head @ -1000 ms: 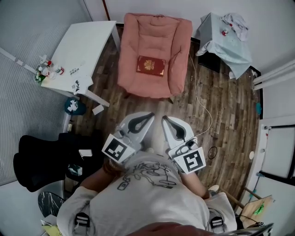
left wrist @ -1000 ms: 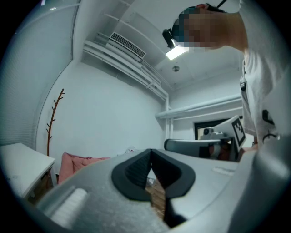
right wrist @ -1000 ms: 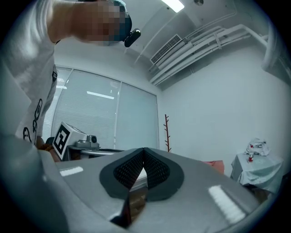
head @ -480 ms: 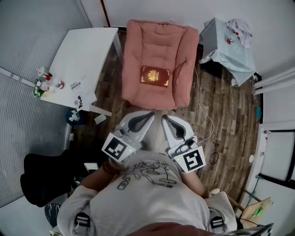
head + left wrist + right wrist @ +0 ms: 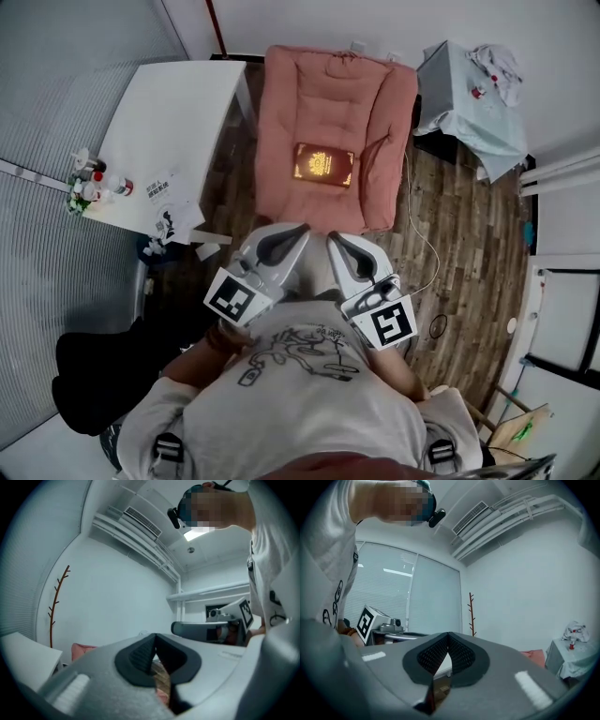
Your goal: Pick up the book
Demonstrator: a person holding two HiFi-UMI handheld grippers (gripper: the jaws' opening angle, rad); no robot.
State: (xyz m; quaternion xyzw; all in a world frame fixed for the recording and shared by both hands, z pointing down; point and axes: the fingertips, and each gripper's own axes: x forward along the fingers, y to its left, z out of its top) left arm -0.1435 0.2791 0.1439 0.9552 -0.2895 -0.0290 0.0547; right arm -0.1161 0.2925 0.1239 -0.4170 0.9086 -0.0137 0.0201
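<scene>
A dark red book [image 5: 323,165] with a gold emblem lies flat on the seat of a pink cushioned armchair [image 5: 281,122]. My left gripper [image 5: 302,228] and right gripper [image 5: 331,236] are held side by side close to the person's chest, just short of the chair's front edge, both pointing toward it. Each is shut with nothing between its jaws. In the left gripper view the left gripper [image 5: 155,635] has its pads together, and a strip of the pink chair [image 5: 84,648] shows beyond. The right gripper [image 5: 448,634] is likewise shut in the right gripper view.
A white low table [image 5: 164,127] with small bottles [image 5: 89,183] at its near corner stands left of the chair. A stand draped in pale blue cloth [image 5: 473,103] is to the right. A white cable [image 5: 422,244] trails over the wooden floor. A black bag [image 5: 103,366] lies lower left.
Both grippers, still shut, have advanced toward the armchair; the chair and book now sit lower and closer in the head view, and the table has drawn nearer.
</scene>
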